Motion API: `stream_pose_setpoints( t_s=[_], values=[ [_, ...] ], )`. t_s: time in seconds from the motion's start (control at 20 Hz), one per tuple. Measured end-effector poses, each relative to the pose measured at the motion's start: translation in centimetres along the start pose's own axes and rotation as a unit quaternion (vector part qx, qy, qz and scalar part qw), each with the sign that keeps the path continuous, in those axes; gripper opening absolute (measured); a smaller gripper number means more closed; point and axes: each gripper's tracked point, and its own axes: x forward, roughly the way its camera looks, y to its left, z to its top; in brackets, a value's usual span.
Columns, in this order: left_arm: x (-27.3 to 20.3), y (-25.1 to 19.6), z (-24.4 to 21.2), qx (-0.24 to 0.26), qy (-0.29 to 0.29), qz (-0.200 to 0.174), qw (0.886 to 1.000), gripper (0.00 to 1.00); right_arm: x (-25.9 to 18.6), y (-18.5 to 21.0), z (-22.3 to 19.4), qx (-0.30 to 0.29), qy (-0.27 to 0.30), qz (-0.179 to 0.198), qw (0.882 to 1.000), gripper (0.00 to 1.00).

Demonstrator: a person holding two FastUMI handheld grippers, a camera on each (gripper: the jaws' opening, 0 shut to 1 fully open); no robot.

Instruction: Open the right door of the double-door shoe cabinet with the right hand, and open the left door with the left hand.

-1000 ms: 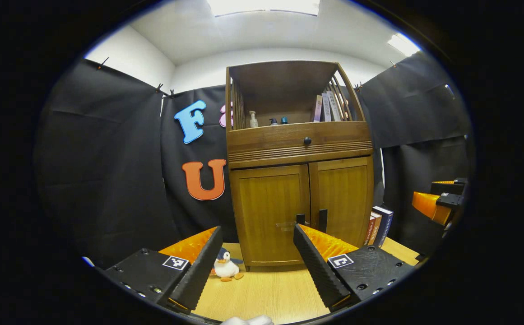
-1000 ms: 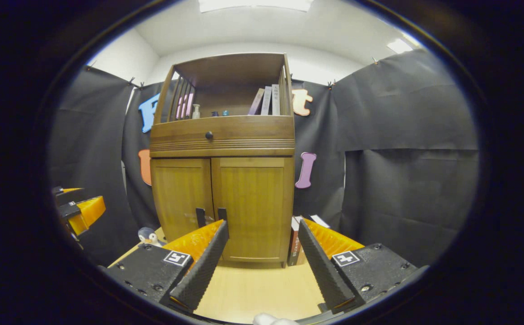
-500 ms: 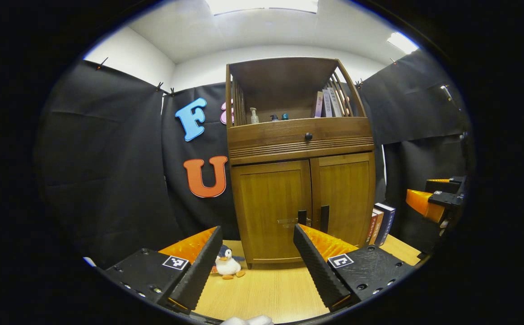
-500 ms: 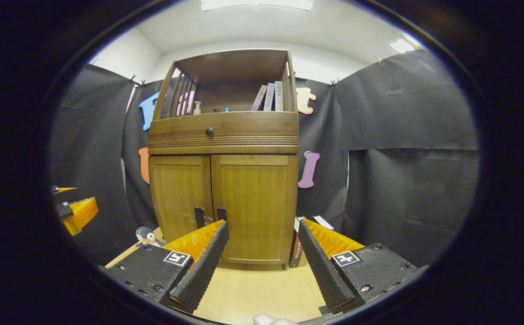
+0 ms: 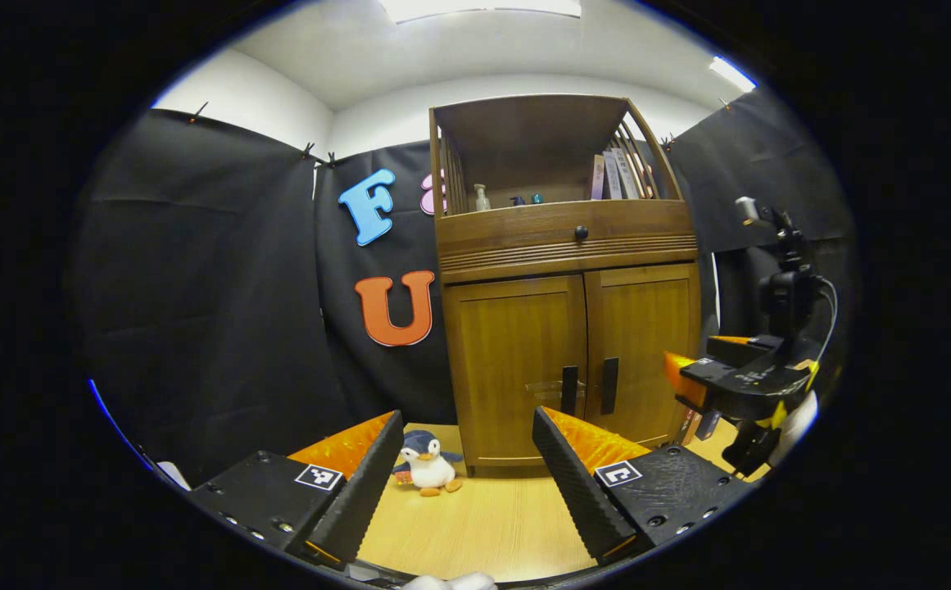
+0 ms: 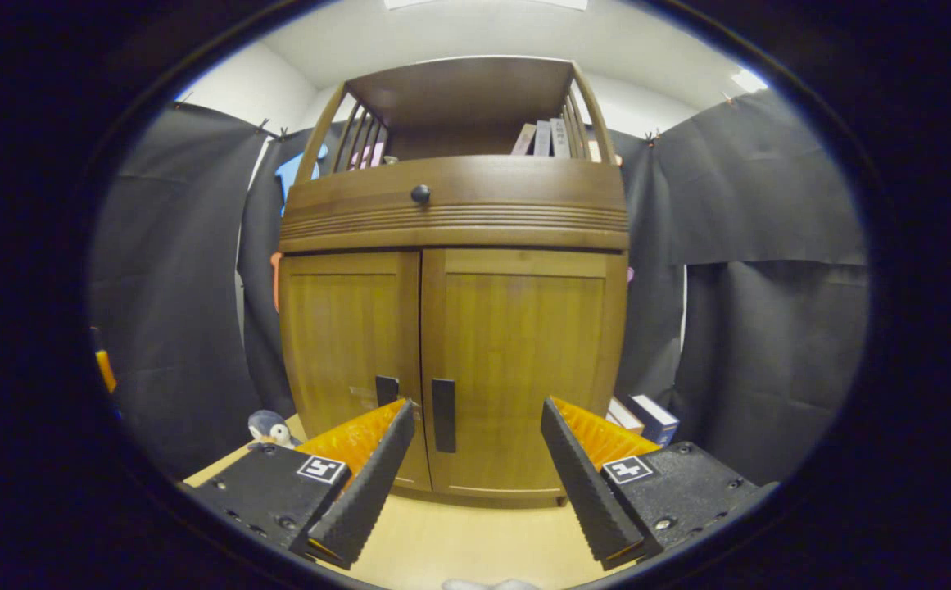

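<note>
The wooden shoe cabinet (image 5: 565,328) stands against the black cloth with both doors closed. In the right gripper view it is close: the right door (image 6: 524,344) with its dark handle (image 6: 443,426), and the left door (image 6: 352,336) with its handle (image 6: 387,389). My right gripper (image 6: 475,406) is open, short of the doors, and the right door's handle shows just inside its left finger. In the left gripper view my left gripper (image 5: 467,418) hangs open farther back, facing the left door (image 5: 516,369). The right gripper (image 5: 692,378) shows there in front of the right door (image 5: 647,344).
A small plush penguin (image 5: 427,464) sits on the wooden floor (image 5: 483,524) at the cabinet's left foot. Books (image 6: 643,416) lean at its right side. Above the doors are a drawer with a dark knob (image 6: 420,193) and an open shelf (image 5: 524,176) holding bottles and books.
My right gripper has moved forward, close to the cabinet doors, and come well into the left gripper view. The left gripper has shifted a little. Both doors remain closed.
</note>
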Motion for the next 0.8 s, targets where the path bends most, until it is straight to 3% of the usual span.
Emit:
stream_pose_setpoints(
  t_s=[0.6,0.75,0.8],
  values=[
    [-0.4,1.8,-0.7,0.003,0.019,0.038,0.999,0.96,14.1,3.2,-5.3,-0.018,0.051,-0.013,0.998,0.99],
    [-0.4,2.2,-0.8,0.005,0.018,0.044,0.999,0.96,16.1,2.8,-6.7,-0.014,0.07,-0.023,0.997,0.88],
    [-0.4,2.3,-0.8,0.007,0.018,0.047,0.999,1.0,16.5,2.6,-7.0,-0.012,0.076,-0.025,0.997,0.86]
  ],
)
